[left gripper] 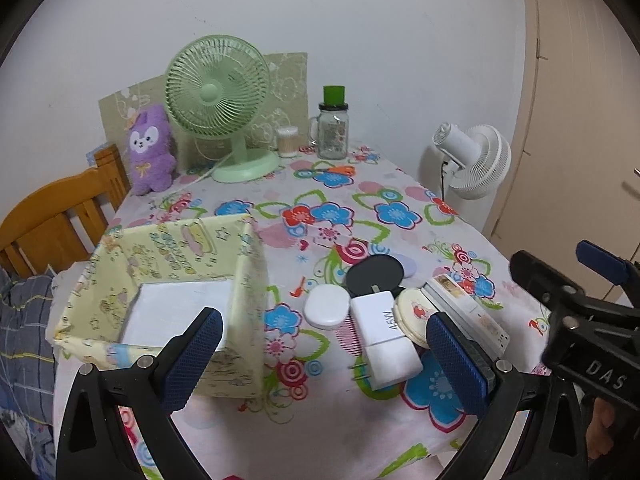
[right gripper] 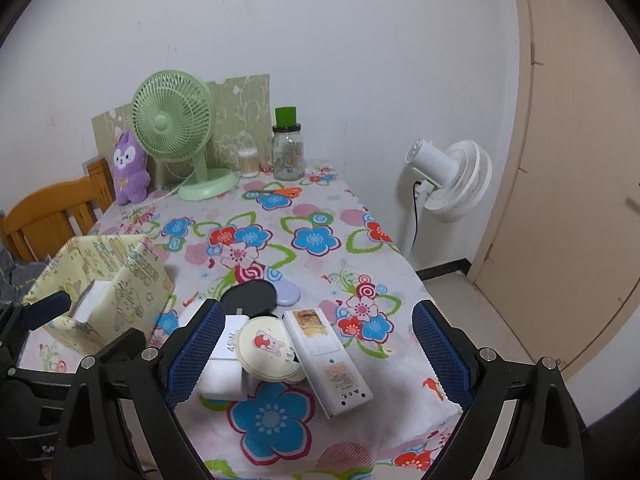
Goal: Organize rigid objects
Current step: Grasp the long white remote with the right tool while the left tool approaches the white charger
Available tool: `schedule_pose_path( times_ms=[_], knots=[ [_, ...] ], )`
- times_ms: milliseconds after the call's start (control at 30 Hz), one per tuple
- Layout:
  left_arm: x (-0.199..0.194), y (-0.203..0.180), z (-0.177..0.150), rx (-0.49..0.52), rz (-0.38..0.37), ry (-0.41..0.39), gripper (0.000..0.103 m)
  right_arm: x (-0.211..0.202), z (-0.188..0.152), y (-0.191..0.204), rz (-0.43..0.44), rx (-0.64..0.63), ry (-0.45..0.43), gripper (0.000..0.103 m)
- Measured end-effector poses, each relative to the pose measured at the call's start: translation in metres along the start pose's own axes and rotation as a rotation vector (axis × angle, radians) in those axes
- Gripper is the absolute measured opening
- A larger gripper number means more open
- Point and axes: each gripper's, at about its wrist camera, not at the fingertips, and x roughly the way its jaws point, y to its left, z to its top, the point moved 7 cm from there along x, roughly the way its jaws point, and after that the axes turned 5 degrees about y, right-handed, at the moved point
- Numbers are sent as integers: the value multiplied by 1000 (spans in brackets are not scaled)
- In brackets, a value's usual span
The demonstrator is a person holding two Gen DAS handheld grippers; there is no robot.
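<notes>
Both pairs of fingers are spread wide and hold nothing. The right gripper (right gripper: 316, 354) hangs over the cluster at the near edge of the desk (right gripper: 332, 220): a white remote (right gripper: 328, 360), a round cream compact (right gripper: 267, 350) and a white 45W charger (left gripper: 384, 332), all touching or overlapping. The left gripper (left gripper: 324, 356) hovers between these and the yellow fabric box (left gripper: 168, 280). A grab at one item would likely drag its neighbours; the remote lies near the edge and could slide off. The soft box may buckle if bumped.
</notes>
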Motion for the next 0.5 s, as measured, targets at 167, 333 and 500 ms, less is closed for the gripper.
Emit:
schedule_pose_path(
  times_ms=[167,333,500],
  knots=[
    [17,-12,-7,-5,-42,40,103,18,-8,-2,22,17,51,94],
    [32,-19,-10,11,-45,51,103,33,-16,-6,32,25,84,94],
    [46,-28,-15,24,-57,74,102,49,-23,-9,35,27,109,94]
  ],
)
